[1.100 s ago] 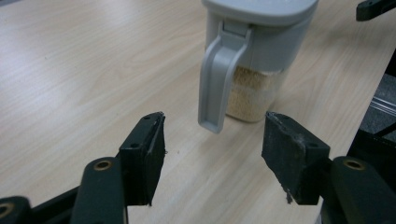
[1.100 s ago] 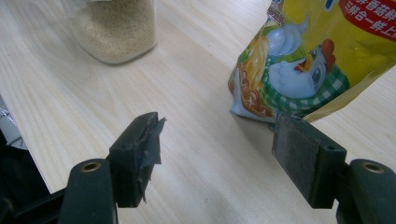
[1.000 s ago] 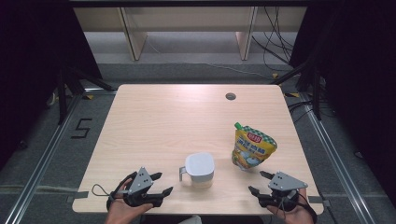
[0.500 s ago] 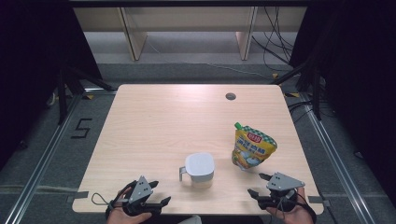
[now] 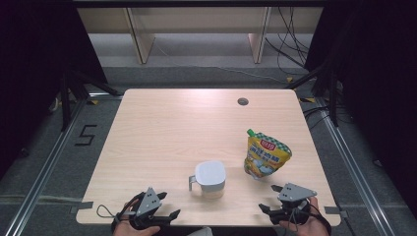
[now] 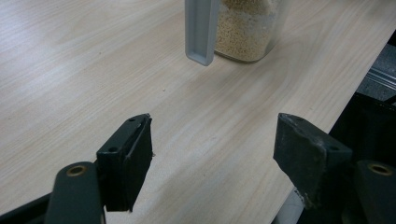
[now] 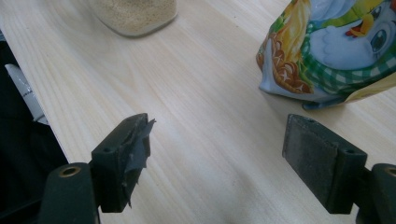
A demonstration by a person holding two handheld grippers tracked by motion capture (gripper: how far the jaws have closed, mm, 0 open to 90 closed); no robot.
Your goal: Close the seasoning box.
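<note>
1. High view puts the lidded jar (image 5: 210, 178) of grain near our table (image 5: 162, 132) edge, between our hands, handle toward the left gripper (image 5: 156, 214).
2. We see the pouch (image 5: 266, 155) just ahead of the right gripper (image 5: 274, 197), leaning away along its length.
3. Both jaw pairs have just been opening and stand wide apart, nothing between them.
4. We judge the left nearer the handle (image 6: 201, 29) and the right nearer the pouch.

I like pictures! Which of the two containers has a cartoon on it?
The colourful standing pouch by the right gripper; the clear jug has none.
</note>
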